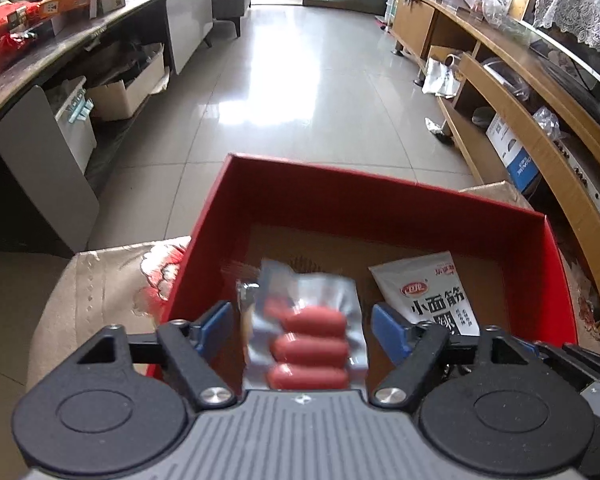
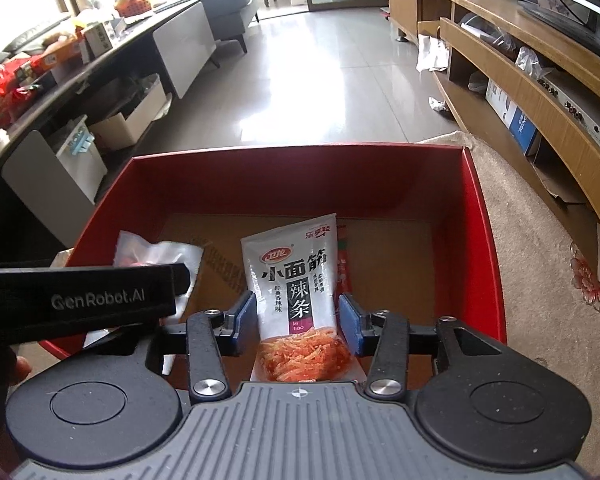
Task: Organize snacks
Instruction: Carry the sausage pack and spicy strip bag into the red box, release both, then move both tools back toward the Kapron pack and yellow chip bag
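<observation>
A red open-topped box stands in front of both grippers. A clear pack of red sausages lies in the box's left part. My left gripper is open, its blue pads a little off the pack on either side. A white spicy-strip packet rests on the box floor to the right. My right gripper straddles it, open, with narrow gaps at both pads. A thin red snack lies just right of the packet. The left device's black housing hides part of the sausage pack.
The box sits on a cloth-covered cardboard surface. A dark low table with snack boxes runs along the left, and a wooden TV cabinet lines the right. Tiled floor lies beyond.
</observation>
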The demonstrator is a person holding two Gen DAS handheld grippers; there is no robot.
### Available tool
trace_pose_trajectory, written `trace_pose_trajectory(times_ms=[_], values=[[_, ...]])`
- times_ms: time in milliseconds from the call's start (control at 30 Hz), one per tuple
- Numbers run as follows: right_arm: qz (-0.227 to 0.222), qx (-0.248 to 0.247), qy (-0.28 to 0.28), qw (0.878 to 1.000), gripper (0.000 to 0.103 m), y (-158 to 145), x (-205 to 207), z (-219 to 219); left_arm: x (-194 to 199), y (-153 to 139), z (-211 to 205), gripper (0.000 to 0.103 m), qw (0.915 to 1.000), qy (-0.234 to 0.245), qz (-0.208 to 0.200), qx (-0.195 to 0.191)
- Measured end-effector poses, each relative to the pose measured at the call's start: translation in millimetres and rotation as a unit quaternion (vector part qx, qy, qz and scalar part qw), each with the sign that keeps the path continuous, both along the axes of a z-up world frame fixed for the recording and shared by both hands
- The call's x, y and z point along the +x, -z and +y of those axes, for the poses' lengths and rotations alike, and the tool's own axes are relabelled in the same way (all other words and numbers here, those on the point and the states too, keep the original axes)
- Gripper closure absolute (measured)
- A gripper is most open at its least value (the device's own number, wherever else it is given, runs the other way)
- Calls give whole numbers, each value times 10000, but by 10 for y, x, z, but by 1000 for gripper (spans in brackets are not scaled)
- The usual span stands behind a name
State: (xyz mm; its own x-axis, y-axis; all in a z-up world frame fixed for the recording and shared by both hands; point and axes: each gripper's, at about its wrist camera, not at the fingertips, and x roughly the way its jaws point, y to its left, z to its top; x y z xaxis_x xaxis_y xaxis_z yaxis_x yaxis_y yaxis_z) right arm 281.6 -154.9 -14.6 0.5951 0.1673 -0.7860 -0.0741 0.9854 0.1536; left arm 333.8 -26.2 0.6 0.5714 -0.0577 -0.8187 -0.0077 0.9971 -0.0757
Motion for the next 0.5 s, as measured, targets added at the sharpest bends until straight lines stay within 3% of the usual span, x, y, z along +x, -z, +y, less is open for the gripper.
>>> trace_pose_trajectory(times_ms=[500], values=[[-210, -3, -110, 9997, 42, -192, -134, 64, -172, -161, 177, 23, 9999, -49, -111, -120]])
